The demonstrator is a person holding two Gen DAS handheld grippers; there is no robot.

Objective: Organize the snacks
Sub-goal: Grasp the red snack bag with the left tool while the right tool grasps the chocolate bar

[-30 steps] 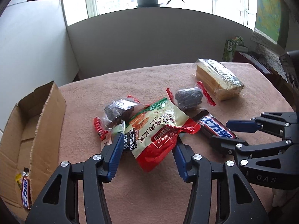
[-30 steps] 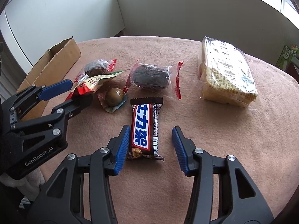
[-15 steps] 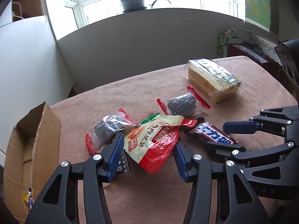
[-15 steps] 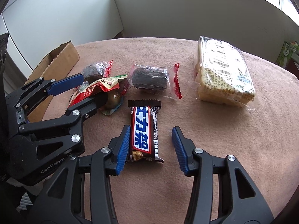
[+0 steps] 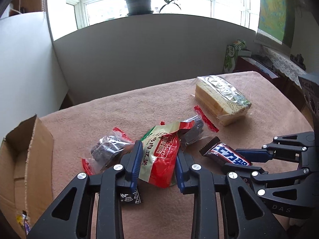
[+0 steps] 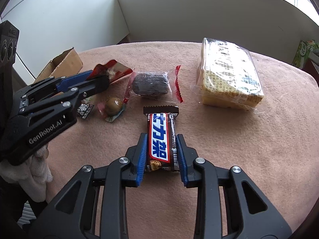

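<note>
Since the earlier frame, both sets of jaws had narrowed onto snacks and were closing. The left gripper (image 5: 157, 164) clasped the red-and-green snack pouch (image 5: 161, 155), raised off the pink surface (image 5: 259, 179). The right gripper (image 6: 161, 155) clamped the chocolate bar (image 6: 161, 139), which lay lengthwise between its blue pads. A dark wrapped cake (image 6: 151, 83), a round wrapped sweet (image 6: 113, 104) and a wafer pack (image 6: 229, 73) lay beyond. The cardboard box (image 5: 24, 169) stood at the left edge.
</note>
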